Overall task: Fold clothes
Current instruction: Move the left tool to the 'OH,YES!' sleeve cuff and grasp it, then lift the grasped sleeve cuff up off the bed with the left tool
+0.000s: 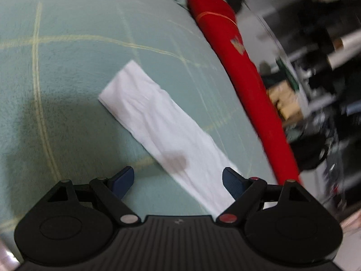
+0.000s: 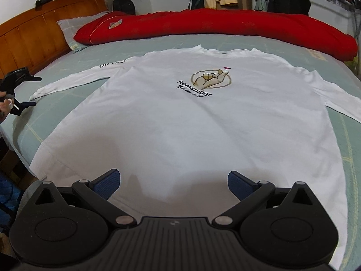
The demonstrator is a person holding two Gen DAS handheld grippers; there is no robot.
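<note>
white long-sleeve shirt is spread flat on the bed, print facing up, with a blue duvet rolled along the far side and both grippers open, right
Not quite: the duvet rolled along the far side is red, not blue, as the right wrist view shows. The rest holds: the white long-sleeve shirt is spread flat on the bed with its print up, and both the left gripper and right gripper are open.

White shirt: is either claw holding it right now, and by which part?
Nothing is held. The left claw is open over the sleeve; the right claw is open above the white shirt near its hem.
</note>
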